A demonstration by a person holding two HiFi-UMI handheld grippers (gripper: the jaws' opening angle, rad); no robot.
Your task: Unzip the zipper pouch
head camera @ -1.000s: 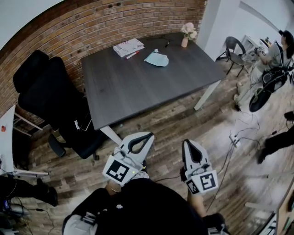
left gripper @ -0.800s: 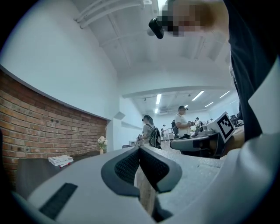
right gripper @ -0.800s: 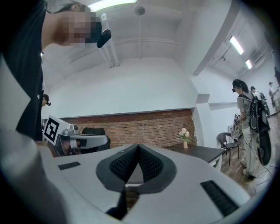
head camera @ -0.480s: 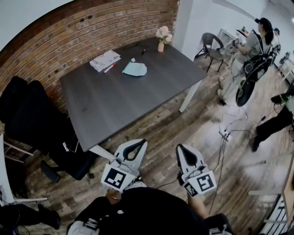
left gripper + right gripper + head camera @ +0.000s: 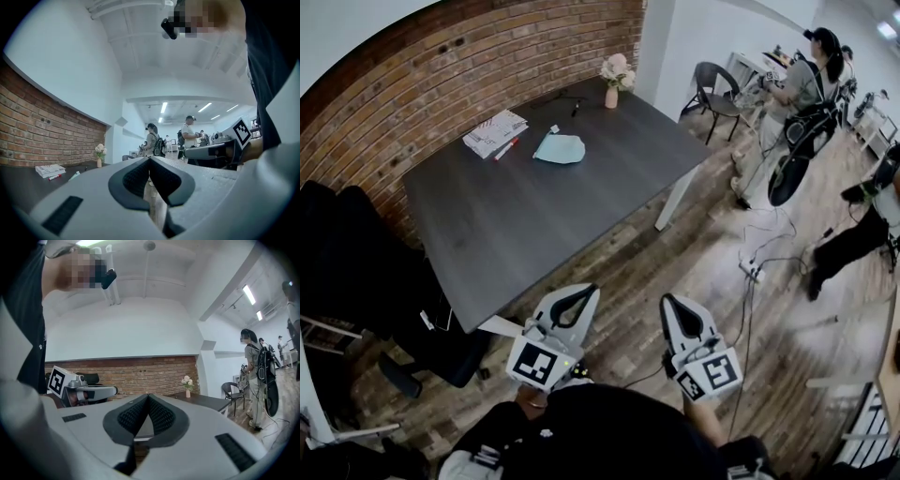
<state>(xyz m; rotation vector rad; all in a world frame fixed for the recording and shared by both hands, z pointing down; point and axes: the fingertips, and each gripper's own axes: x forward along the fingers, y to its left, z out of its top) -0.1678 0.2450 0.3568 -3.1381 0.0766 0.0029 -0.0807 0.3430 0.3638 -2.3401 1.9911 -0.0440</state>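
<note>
Table slid left in view, pouch seemingly atop; left gripper and right gripper jaws pressed together.

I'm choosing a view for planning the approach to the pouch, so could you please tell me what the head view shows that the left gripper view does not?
Only the head view: the table seen from above with the pale blue pouch lying flat, the black office chair and floor cables. Only the left gripper view: a close look at the left gripper fingers pressed together, nothing between them, plus ceiling lights. Both: the brick wall, booklet, flower vase and right gripper.
</note>
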